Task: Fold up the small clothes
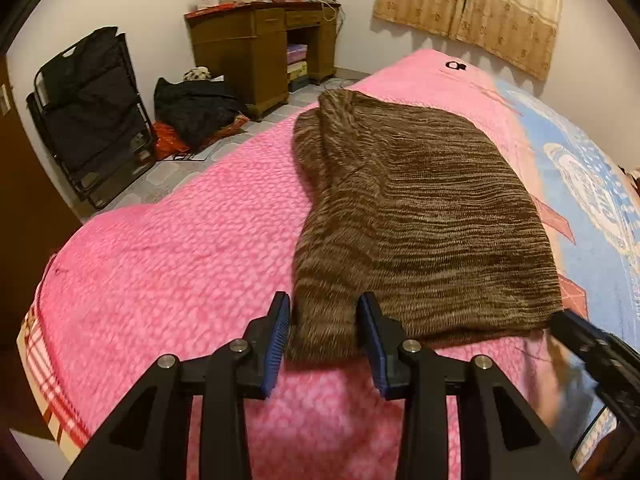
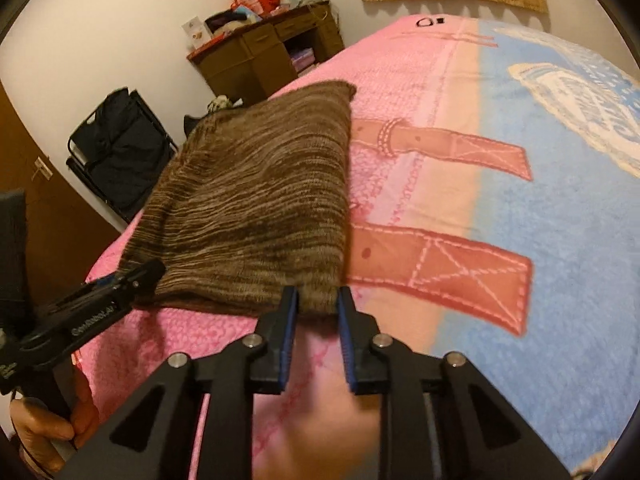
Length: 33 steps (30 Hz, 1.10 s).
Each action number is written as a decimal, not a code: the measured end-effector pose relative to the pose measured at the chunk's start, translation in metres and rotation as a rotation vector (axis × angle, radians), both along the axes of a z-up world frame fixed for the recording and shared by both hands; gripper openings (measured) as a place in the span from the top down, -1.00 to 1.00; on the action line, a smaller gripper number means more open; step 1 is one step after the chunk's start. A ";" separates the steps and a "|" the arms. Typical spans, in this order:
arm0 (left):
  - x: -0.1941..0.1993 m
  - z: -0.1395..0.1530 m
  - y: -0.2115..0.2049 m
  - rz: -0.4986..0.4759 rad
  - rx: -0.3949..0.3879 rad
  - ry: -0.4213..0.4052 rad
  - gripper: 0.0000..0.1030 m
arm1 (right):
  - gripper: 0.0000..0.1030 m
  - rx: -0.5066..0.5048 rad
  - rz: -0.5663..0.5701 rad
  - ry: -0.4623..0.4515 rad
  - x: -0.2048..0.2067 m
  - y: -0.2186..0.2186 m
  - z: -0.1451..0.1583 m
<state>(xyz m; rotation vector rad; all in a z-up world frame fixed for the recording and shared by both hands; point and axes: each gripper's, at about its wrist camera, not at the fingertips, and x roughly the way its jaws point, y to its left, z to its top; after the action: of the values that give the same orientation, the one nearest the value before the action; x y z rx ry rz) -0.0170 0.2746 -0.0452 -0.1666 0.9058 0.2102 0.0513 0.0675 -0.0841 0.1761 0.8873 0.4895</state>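
Note:
A brown striped knit garment (image 1: 420,216) lies flat on the pink bed blanket (image 1: 180,260), folded lengthwise. My left gripper (image 1: 325,312) is open, its jaws on either side of the garment's near left corner. My right gripper (image 2: 318,300) is open, its jaws on either side of the garment's near right corner (image 2: 320,296). The garment also shows in the right wrist view (image 2: 260,208). The right gripper shows at the right edge of the left wrist view (image 1: 592,340), and the left gripper at the left of the right wrist view (image 2: 120,284).
The bed cover turns blue with a white pattern (image 2: 560,220) to the right. Past the bed's left edge stand a wooden desk (image 1: 260,48) with clutter, a black folding chair (image 1: 92,112) and dark bags on the floor (image 1: 196,108).

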 end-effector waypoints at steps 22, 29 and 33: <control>-0.067 0.052 -0.047 -0.016 0.262 -0.208 -0.47 | -0.88 0.017 -0.231 -0.444 -0.112 -0.032 0.092; -0.078 0.067 -0.056 -0.027 0.261 -0.266 -0.61 | -1.00 -0.012 -0.278 -0.597 -0.143 -0.033 0.112; -0.086 0.073 -0.063 -0.036 0.264 -0.307 -0.66 | -1.00 0.001 -0.304 -0.638 -0.153 -0.037 0.117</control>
<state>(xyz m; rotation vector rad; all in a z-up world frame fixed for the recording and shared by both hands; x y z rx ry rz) -0.1032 0.2118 0.0283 0.0614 0.5683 0.2608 -0.1017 0.0306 0.0327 0.1395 0.2280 0.2346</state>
